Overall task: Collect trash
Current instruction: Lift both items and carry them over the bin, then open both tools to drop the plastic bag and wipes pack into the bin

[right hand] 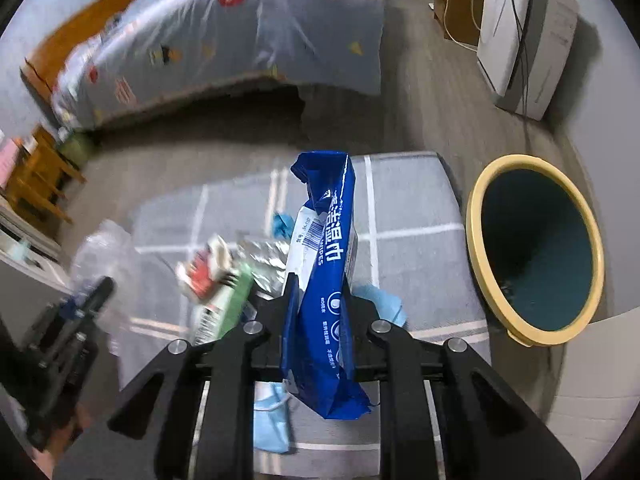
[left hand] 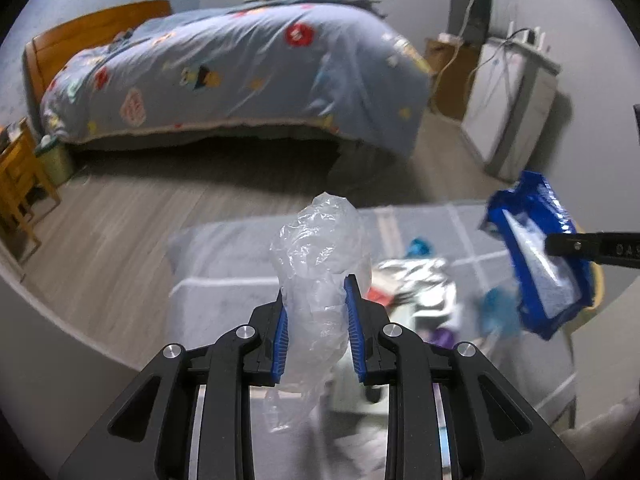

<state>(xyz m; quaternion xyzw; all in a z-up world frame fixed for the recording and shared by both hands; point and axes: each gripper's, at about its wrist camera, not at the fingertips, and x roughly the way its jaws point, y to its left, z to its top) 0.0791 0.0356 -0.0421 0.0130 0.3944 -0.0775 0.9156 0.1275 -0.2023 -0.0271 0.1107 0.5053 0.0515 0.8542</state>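
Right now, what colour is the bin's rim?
Pale yellow, around a dark teal inside; the bin shows best in the right wrist view.

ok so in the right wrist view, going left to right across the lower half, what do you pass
left hand-held gripper with the clear plastic bag → green carton → blue wipes packet clamped in the right hand-held gripper → yellow-rimmed bin

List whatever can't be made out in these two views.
- Trash pile on the grey mat: motion-blurred in both views; single pieces unreadable.
- Bin bottom: right wrist view, too dark.
- Wipes packet lower print: too small, crumpled.
- Clear plastic bag: left tool hides its middle.
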